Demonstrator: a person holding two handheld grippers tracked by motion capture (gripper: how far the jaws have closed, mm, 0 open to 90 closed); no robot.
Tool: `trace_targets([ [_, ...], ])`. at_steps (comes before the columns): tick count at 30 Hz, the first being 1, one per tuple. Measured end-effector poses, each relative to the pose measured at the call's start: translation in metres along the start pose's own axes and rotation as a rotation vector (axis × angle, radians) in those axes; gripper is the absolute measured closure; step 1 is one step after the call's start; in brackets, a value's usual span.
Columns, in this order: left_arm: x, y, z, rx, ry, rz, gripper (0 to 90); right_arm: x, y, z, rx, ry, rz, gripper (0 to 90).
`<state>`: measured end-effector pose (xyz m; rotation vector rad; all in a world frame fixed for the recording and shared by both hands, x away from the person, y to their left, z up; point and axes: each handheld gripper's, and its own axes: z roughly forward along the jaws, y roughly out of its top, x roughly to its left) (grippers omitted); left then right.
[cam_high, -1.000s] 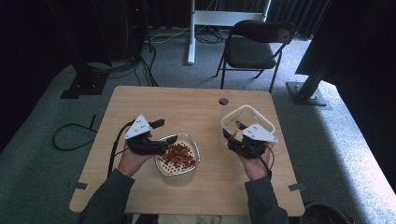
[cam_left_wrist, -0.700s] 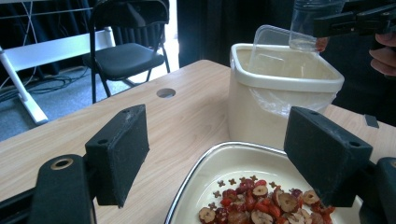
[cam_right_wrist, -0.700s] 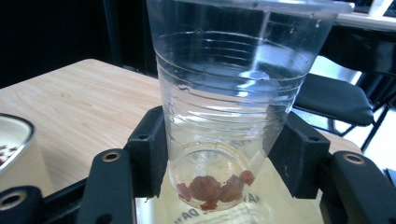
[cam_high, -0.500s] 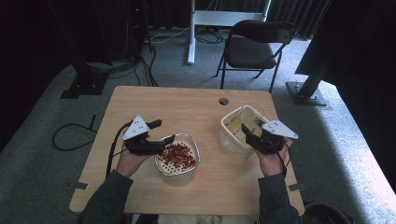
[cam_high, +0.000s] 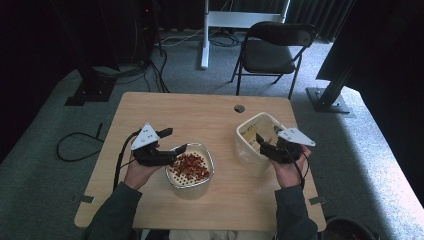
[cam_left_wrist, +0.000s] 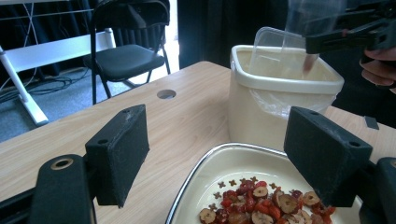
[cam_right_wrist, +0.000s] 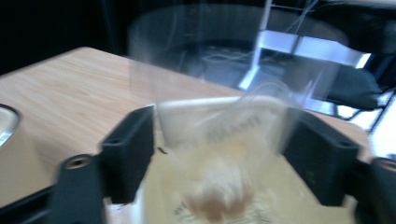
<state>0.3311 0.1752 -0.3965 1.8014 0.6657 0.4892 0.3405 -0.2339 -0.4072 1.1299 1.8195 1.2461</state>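
A metal-rimmed bowl (cam_high: 171, 176) of red dried fruit slices (cam_high: 190, 166) sits on the wooden table (cam_high: 200, 115). My left gripper (cam_high: 172, 141) is open at the bowl's left rim. In the left gripper view its jaws (cam_left_wrist: 224, 154) stand wide above the bowl's rim (cam_left_wrist: 205, 161) and the fruit slices (cam_left_wrist: 261, 205). A cream tub (cam_high: 247, 152) stands to the right. My right gripper (cam_high: 262, 144) reaches over it, shut on a clear plastic cup (cam_left_wrist: 280, 51) that dips into the tub (cam_left_wrist: 261, 107). The cup (cam_right_wrist: 224, 93) is blurred between the right jaws (cam_right_wrist: 219, 149).
A round cable hole (cam_high: 239, 108) lies in the table's far edge. Beyond it stand a black folding chair (cam_high: 272, 50) and a white desk leg (cam_high: 204, 35). Cables (cam_high: 75, 145) trail on the carpet at the left. A black stand base (cam_high: 325, 97) sits at the right.
My right gripper swung right off the tub, then came back a little toward it, with the cup still in motion. The left gripper and the bowl have barely moved.
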Motion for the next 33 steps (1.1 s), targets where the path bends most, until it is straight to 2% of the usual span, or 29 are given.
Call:
trace_targets([
  [2,0.0,0.0,0.0,0.001,0.0,0.0,22.6,0.001,0.0,-0.002,-0.006,-0.029,-0.006,16.4],
  [4,0.0,0.0,0.0,0.0,0.0,-0.003,22.7,0.002,0.001,-0.005,-0.009,-0.015,-0.01,14.1],
  [6,0.0,0.0,0.0,-0.001,0.0,-0.002,22.7,0.004,0.002,-0.006,-0.01,-0.002,-0.027,14.2],
  [7,0.0,0.0,0.001,-0.002,-0.001,-0.002,22.7,0.004,0.002,-0.007,-0.008,-0.011,-0.033,14.4],
  [15,0.0,0.0,0.001,-0.002,0.002,-0.004,22.7,0.007,0.003,-0.012,-0.027,-0.002,-0.028,15.6],
  [19,0.001,-0.001,0.0,-0.003,0.007,-0.005,22.7,0.013,0.001,-0.016,-0.032,0.032,-0.03,17.3],
  [24,0.002,-0.002,0.0,-0.005,0.01,-0.012,22.7,0.032,-0.009,-0.02,-0.038,0.097,-0.051,22.8],
  [27,0.003,-0.004,0.0,-0.005,0.014,-0.016,22.7,0.051,-0.023,-0.019,-0.002,0.157,-0.076,23.2],
  [30,0.003,-0.005,-0.001,-0.007,0.018,-0.02,22.7,0.068,-0.044,-0.01,0.067,0.206,-0.096,23.1],
  [32,0.004,-0.005,-0.001,-0.008,0.023,-0.023,22.8,0.076,-0.062,0.001,0.127,0.232,-0.095,23.3],
  [33,0.004,-0.005,-0.001,-0.008,0.023,-0.023,22.8,0.076,-0.062,0.001,0.127,0.232,-0.095,23.3],
])
